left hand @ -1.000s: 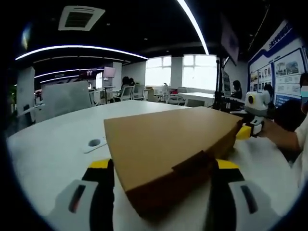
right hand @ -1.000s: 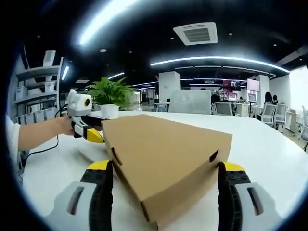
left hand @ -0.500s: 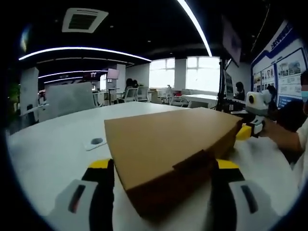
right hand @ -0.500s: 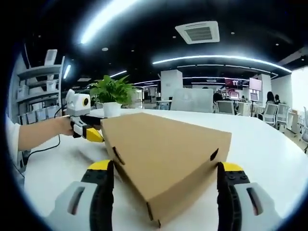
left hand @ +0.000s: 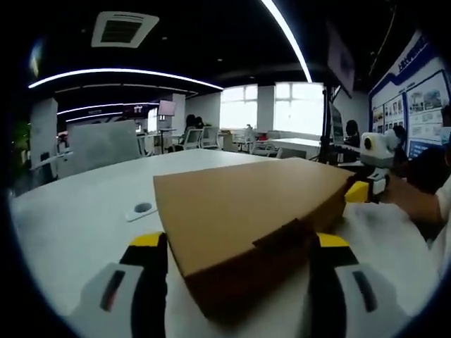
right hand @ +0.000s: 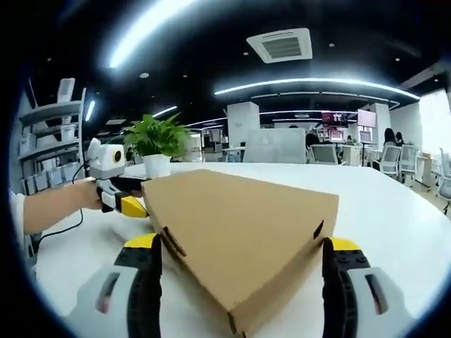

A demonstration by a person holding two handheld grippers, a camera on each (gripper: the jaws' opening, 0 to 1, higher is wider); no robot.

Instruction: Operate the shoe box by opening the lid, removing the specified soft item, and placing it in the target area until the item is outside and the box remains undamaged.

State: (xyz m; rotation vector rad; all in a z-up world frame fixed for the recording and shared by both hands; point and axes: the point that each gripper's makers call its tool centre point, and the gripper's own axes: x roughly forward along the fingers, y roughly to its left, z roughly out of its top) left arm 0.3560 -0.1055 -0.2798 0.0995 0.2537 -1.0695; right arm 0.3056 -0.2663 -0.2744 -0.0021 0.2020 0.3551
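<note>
A brown cardboard shoe box (left hand: 246,211) lies on the white table (left hand: 77,225) with its lid down. My left gripper (left hand: 239,239) is open, its jaws standing either side of the box's near end. At the box's far end the right gripper (left hand: 363,189) touches the cardboard. From the opposite side, the shoe box (right hand: 239,218) points a corner between the jaws of my open right gripper (right hand: 243,243), and the left gripper (right hand: 121,203) sits at the far left end. The box's contents are hidden.
A small white disc-like object (left hand: 141,209) lies on the table left of the box. A potted plant (right hand: 158,144) stands behind the box, shelves (right hand: 49,141) further left. A person's forearm (right hand: 53,208) reaches in. Office chairs and desks stand beyond.
The right gripper view has shifted slightly, so the box sits a little lower and further left in it. The left gripper view is almost unchanged. Nothing was taken hold of or let go.
</note>
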